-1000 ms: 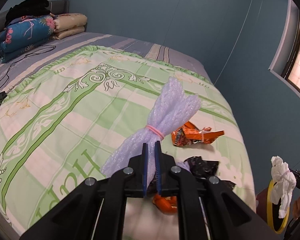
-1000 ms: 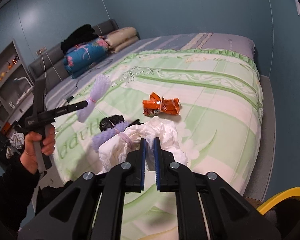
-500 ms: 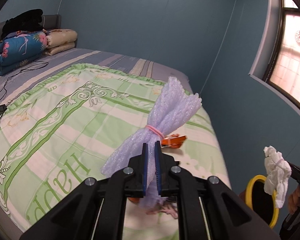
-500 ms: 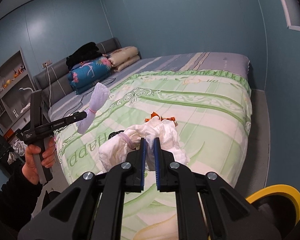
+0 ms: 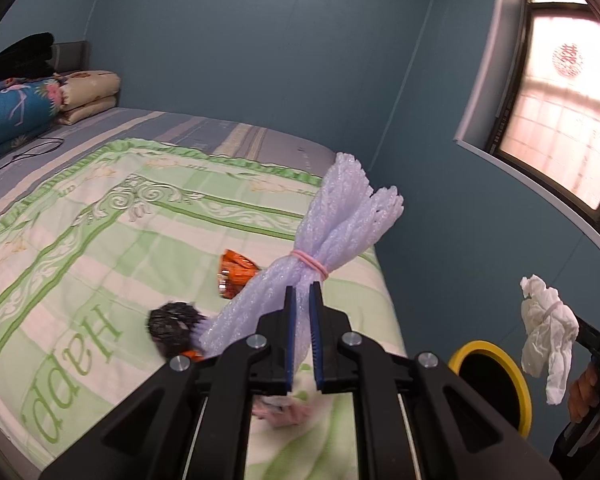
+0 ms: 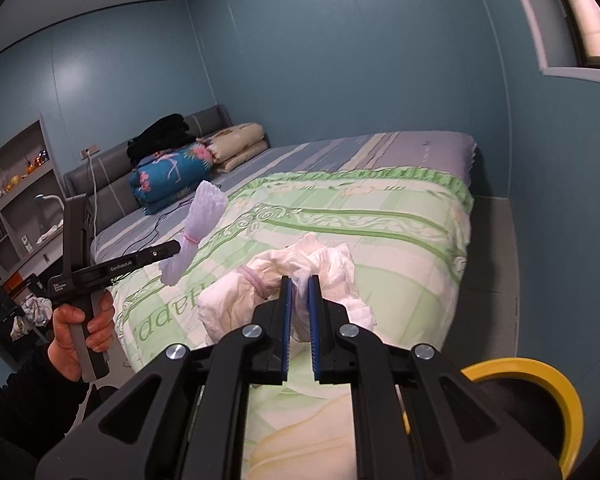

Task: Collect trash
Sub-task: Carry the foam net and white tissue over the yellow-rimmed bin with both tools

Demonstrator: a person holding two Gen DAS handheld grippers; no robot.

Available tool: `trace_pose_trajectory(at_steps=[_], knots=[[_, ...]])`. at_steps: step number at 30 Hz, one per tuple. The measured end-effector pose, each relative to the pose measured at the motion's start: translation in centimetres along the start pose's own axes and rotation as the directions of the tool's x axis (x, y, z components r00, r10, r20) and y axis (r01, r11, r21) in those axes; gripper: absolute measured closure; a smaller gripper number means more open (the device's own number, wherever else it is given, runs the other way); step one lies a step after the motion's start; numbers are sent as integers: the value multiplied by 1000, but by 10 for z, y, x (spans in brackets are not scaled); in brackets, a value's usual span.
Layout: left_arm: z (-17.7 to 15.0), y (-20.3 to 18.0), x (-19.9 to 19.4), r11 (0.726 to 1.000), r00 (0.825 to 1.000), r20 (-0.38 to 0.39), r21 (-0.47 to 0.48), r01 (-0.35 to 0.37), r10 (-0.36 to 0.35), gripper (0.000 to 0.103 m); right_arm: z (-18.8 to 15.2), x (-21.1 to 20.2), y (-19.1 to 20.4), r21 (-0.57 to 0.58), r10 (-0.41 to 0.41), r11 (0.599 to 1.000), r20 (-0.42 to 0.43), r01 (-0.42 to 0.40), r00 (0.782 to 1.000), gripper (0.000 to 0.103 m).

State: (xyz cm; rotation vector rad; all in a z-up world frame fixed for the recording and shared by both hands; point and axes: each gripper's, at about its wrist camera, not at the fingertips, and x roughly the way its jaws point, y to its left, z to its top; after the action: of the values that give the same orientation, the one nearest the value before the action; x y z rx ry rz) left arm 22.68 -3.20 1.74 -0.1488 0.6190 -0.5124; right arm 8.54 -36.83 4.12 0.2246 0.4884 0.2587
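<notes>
Blue-walled bedroom, green quilted bed: both loads have risen off it toward the yellow-rimmed bin, left gripper fingers clamped on the purple foam bundle, right gripper fingers on white crumpled paper; 2 wrappers remain.

Blue walls, bed w/ green quilt, lit window, grey headboard, shelf unit

my r gripper clamped on white crumpled paper wad over green bedspread. l gripper pinches lilac foam bundle. yellow-rim bin btm right.
</notes>
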Motion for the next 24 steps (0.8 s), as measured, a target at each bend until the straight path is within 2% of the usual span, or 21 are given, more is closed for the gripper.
trace_pose_trajectory(at_steps=[5, 8, 13, 17, 24], knots=[[-5, -32, 5, 998, 998, -9, 28, 55, -54, 97, -9, -31, -8, -28, -93, 995, 55, 95, 994, 96], [-9, -51, 10, 994, 995, -25, 47, 98, -97, 97, -18, -49, -4, -84, -190, 976, 112, 200, 975, 96], [-13, -88, 22, 982, 985, -59, 90, 166, -161, 97, -36, -78, 5, -141, -320, 926, 193, 349, 928, 96], [-16, -117, 32, 971, 975, -84, 114, 212, -203, 97, -47, -99, 6, -149, -389, 890, 242, 430, 889, 96], [-29, -161, 45, 956, 961, -118, 129, 264, -250, 97, -66, -119, -4, -141, -458, 851, 272, 506, 846, 96]])
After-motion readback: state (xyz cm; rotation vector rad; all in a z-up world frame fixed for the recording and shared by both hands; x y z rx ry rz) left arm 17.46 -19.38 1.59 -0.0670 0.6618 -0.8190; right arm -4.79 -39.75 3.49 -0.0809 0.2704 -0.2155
